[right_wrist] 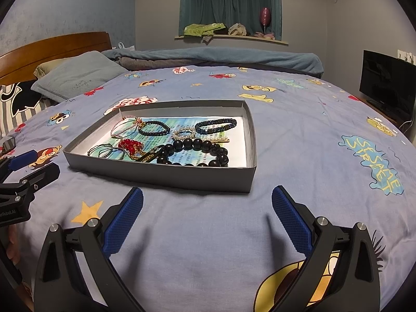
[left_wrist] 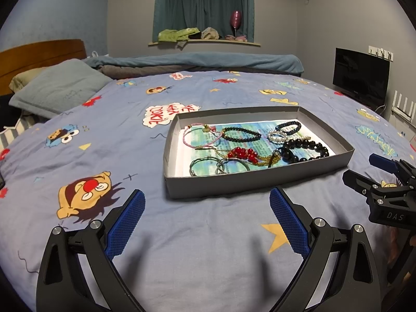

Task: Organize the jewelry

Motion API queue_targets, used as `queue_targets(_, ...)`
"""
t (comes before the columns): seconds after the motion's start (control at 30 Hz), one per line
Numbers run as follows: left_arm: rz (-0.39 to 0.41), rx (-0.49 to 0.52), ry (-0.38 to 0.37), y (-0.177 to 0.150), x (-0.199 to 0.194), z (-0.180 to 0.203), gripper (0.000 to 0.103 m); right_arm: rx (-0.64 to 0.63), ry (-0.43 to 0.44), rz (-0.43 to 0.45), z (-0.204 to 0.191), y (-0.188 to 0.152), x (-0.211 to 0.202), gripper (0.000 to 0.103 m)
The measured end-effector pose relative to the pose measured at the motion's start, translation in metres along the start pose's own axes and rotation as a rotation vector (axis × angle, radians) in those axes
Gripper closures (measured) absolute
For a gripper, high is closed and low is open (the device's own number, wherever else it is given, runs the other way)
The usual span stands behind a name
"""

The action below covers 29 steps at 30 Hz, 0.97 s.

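Bedding forms the work surface: a soft blue cartoon-print bedsheet covers the mattress, with a grey pillow at far left. Left gripper hovers low over the sheet, jaws wide apart, holding nothing. Just beyond it lies the shallow grey cardboard tray, which contains all the jewelry. From the tray's left: a pink cord bracelet, thin green cord bangles, a red bead cluster on gold chain, a small dark-bead bracelet, and a large glossy black-bead bracelet. Right gripper likewise hovers near the tray, jaws apart and empty.

Handling judgement: all pieces are light and limp. Cords and chain probably tangle easily; pinch a single strand. Round glossy beads may slip; grip across one bead.
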<state>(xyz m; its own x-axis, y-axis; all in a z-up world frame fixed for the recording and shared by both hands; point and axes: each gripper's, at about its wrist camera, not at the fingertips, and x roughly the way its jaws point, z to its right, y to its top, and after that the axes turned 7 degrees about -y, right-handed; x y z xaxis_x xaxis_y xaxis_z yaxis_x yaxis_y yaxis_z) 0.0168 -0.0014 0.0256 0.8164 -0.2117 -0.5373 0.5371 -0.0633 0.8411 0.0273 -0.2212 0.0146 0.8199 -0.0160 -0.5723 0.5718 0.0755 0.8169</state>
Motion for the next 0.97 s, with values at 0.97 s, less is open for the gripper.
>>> queue_targets(0.97, -0.062, -0.015, -0.025, -0.003, 0.011, -0.008, 0.007, -0.001, -0.002, -0.012, 0.002, -0.001, 0.002, 0.005)
